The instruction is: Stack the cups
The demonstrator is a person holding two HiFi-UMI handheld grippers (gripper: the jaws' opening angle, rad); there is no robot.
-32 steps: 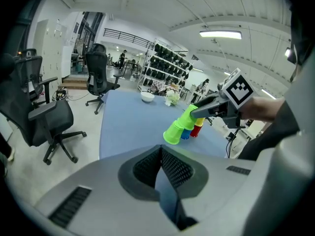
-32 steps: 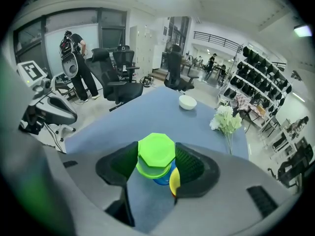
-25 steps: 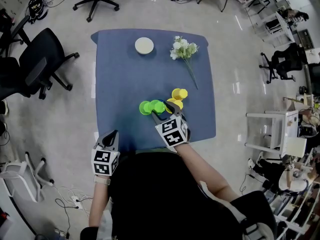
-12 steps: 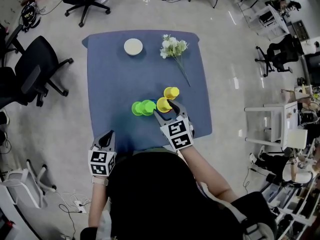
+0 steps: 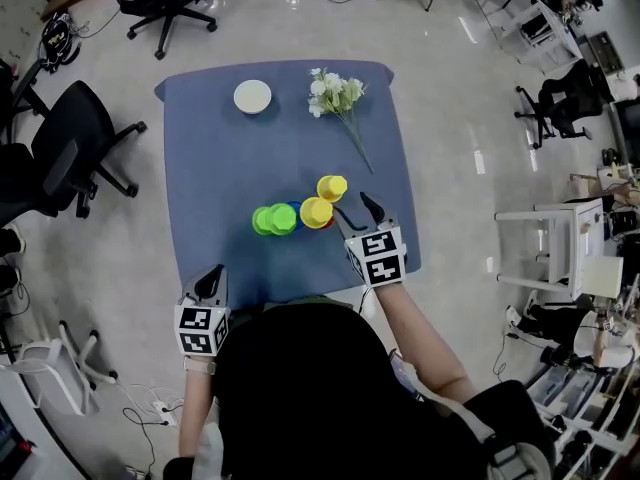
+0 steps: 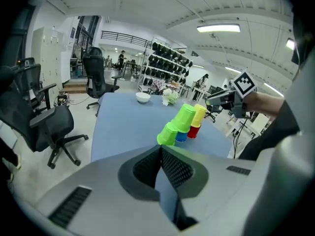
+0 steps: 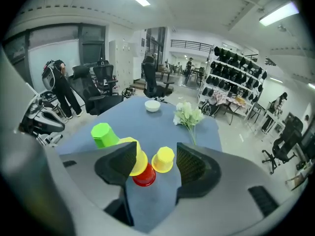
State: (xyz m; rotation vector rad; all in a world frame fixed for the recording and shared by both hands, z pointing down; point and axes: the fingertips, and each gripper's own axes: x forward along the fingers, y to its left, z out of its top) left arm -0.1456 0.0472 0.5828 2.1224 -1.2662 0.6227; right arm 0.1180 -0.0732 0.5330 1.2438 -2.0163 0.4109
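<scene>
Several upturned cups stand in a cluster on the blue table (image 5: 220,158). Two green cups (image 5: 272,219) are at the left, one of them over a blue cup (image 6: 181,137). A yellow cup (image 5: 316,212) sits over a red cup (image 7: 144,177), and a second yellow cup (image 5: 332,187) stands alone behind it. My right gripper (image 5: 355,210) is open just right of the cluster, holding nothing; in its own view the lone yellow cup (image 7: 164,160) shows between the jaws but farther off. My left gripper (image 5: 210,279) is shut and empty at the table's near left edge.
A white bowl (image 5: 252,96) and a bunch of white flowers (image 5: 335,93) lie at the table's far side. Black office chairs (image 5: 70,143) stand on the floor to the left. A white cart (image 5: 560,253) is off to the right.
My right gripper has drawn back to the right, away from the yellow cup on the red one, which stays in place. The left gripper has not moved.
</scene>
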